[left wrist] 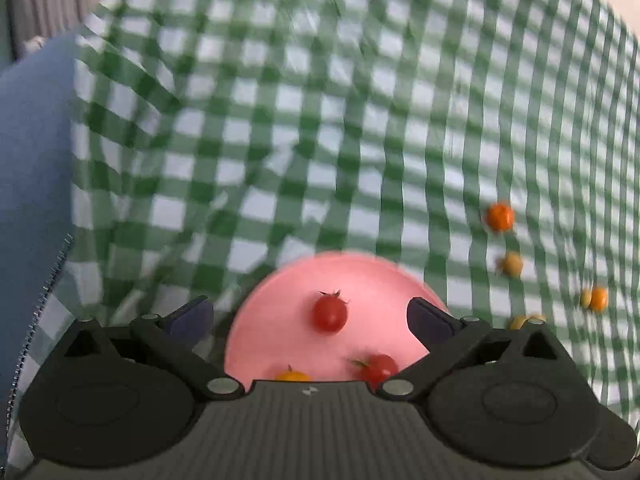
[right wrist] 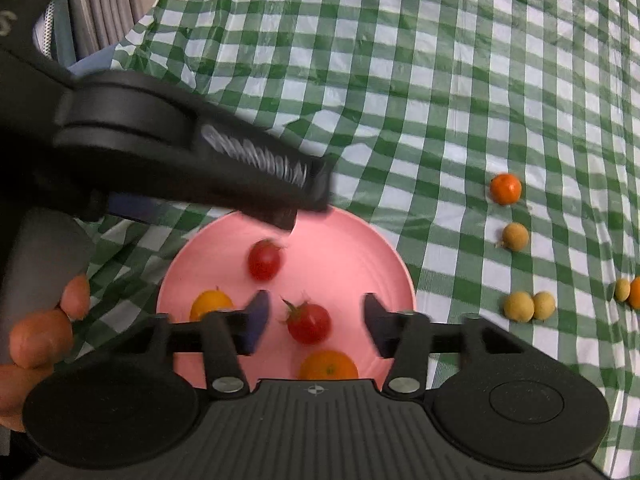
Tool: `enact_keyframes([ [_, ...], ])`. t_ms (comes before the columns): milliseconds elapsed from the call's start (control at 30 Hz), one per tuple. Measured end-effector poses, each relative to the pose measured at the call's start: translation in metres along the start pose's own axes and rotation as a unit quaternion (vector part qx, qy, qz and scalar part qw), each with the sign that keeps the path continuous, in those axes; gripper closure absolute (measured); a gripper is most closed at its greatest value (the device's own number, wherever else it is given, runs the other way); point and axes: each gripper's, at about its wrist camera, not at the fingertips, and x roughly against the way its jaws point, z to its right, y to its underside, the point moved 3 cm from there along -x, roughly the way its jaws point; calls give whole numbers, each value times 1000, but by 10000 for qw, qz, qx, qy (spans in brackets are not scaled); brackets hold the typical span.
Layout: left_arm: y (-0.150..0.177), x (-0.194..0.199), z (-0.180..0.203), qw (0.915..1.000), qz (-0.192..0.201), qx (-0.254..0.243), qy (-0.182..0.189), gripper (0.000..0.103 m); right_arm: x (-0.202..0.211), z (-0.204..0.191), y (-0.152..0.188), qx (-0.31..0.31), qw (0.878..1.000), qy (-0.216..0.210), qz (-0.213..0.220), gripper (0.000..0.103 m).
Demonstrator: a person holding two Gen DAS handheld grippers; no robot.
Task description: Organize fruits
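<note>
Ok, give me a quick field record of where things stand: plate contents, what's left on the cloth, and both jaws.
surface: green-and-white checked tablecloth
plate: pink plate
on plate: two red cherry tomatoes, one yellow-orange tomato, one orange citrus fruit
off plate, to its right: small orange citrus, tan round fruit, pair of tan fruits, more at the frame edge
left gripper: jaws open, nothing gripped
right gripper: jaws open around a cherry tomato, pads not touching it

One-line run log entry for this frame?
left gripper: open | right gripper: open | pink plate: four fruits | checked cloth: fruits loose
</note>
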Motion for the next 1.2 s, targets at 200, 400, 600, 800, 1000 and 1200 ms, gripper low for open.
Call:
enact_keyframes([
  [200,18,23,-15,9997,-185,50,-123,0,28,0,14,-28,9995,295,-51,6],
  [400,67,68,-38,9990,-406,84,-133,0,78,-6,39,-128,9987,484,5,2],
  [600,94,114,-60,9993,-239,90,-281,0,122,-27,47,-62,9987,413,308,1],
  [800,107,153,-57,9998,-2,19,-204,0,154,-39,45,36,9962,445,750,1],
  [1000,111,182,-49,9995,276,-6,-129,0,186,-40,53,25,9929,531,1067,1],
  [1200,115,201,-36,9988,458,-140,-96,0,206,-33,64,-138,9914,579,1163,1],
])
